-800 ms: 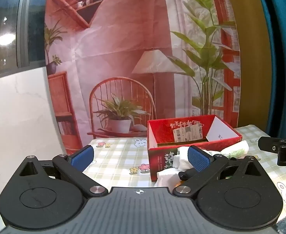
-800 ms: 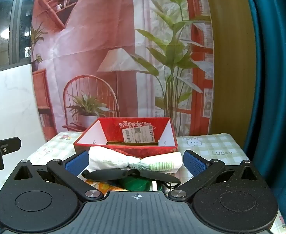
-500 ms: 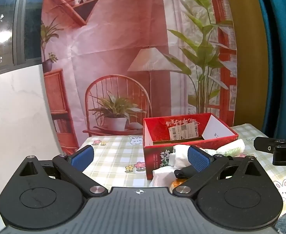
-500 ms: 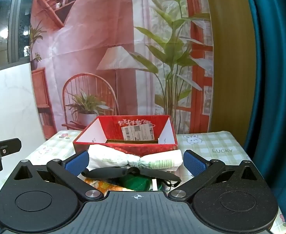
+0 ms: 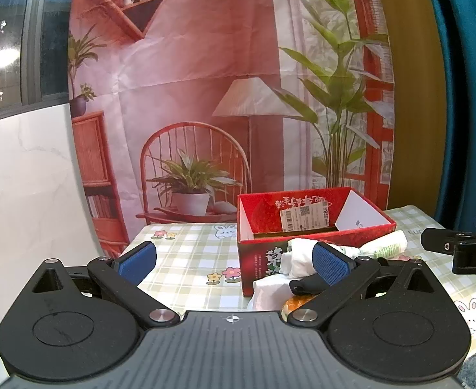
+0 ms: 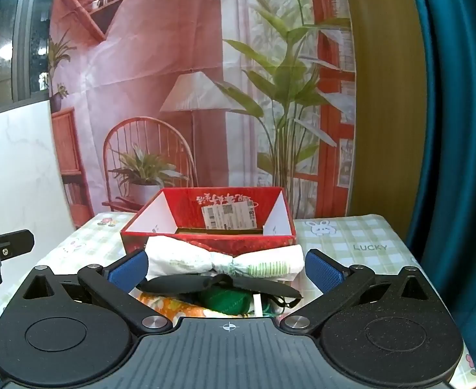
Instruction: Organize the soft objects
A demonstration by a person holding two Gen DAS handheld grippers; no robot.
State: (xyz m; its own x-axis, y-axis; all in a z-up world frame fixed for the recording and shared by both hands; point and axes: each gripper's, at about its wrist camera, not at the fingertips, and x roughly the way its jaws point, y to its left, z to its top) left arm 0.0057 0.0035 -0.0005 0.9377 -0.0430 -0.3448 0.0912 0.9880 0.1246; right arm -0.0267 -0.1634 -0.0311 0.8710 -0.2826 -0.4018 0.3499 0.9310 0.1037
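Beside the red box [image 6: 205, 238], "LUCKY" marks the tablecloth [image 6: 351, 236]; each hand-held gripper, left [image 5: 234, 259] and right [image 6: 226, 267], gapes wide, empty.

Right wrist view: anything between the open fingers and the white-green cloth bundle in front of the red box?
Partly. A black eye-mask-like strap lies across the pile on the near side of the white-green cloth bundle, between it and the right gripper. The bundle's top is exposed. Beyond it, the red box stands open, nothing visible blocking it.

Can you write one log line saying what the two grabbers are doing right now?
left gripper: open, empty | right gripper: open, empty, facing soft pile | red box: behind pile
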